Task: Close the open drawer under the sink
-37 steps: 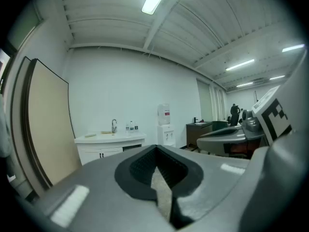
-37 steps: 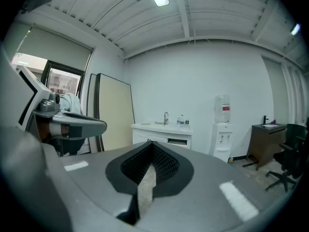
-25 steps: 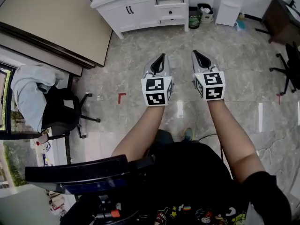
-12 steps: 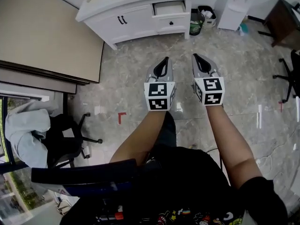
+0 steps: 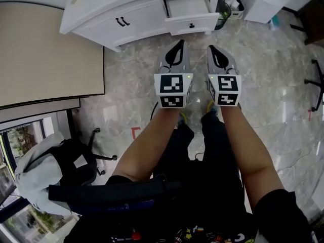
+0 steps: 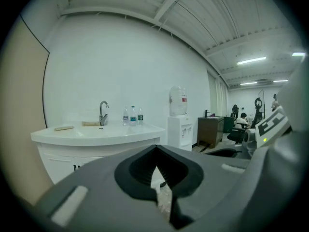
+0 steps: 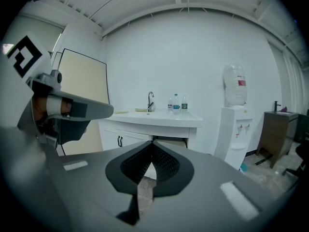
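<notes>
The white sink cabinet stands at the top of the head view. Its upper right drawer is pulled open, with the white front and small dark knob facing me. Both grippers are held side by side above the marble floor, short of the cabinet. My left gripper points at the drawer front, jaws shut with nothing between them. My right gripper is likewise shut on nothing, just right of the drawer. In the right gripper view the drawer shows under the countertop, beyond the jaws' tips.
A dark bin and a white water dispenser stand right of the cabinet. A beige panel fills the left. An office chair with a grey garment sits at lower left. A faucet and bottles are on the counter.
The person has walked toward the cabinet: it and the open drawer are now nearer and larger. Both grippers stayed shut, side by side.
</notes>
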### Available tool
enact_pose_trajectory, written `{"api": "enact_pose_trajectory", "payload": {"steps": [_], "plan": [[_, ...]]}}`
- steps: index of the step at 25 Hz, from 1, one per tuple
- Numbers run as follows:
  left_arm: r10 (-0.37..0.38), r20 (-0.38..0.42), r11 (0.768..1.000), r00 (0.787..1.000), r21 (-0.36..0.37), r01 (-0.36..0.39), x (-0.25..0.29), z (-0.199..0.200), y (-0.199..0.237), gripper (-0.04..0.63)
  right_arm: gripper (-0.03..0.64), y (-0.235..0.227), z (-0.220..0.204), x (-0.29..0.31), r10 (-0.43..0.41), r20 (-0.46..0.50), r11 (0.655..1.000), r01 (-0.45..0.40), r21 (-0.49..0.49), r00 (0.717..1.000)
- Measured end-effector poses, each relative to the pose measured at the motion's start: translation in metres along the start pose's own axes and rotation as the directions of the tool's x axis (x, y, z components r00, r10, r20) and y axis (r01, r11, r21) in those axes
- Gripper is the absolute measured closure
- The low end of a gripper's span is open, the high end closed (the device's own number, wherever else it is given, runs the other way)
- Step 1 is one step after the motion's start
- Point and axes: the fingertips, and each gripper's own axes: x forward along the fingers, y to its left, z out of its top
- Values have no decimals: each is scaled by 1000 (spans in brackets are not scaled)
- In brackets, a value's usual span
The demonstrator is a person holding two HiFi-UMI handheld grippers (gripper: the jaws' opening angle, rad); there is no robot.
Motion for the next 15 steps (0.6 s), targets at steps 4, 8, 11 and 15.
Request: {"api": "enact_pose_trajectory", "payload": {"steps": [4,8,11,15], "plan": [[45,9,999,999,-19,-45,59,-65,27,594,591,-17,-71,82,32,-23,999,-32,-2,999],[78,26,996,997,-54,-77,121,-139,53,594,582,-33,-134,168,44,-1,999,-44,-13,999],[95,45,993,994,-69,-92,154,-188,69,594,564,-39,-174,223,25,25,999,-25,-21,999],[102,78,994,992,-48,-98,185,-231,85,594,593,-41,-207,273,-14,49,999,16,-38,999]]}}
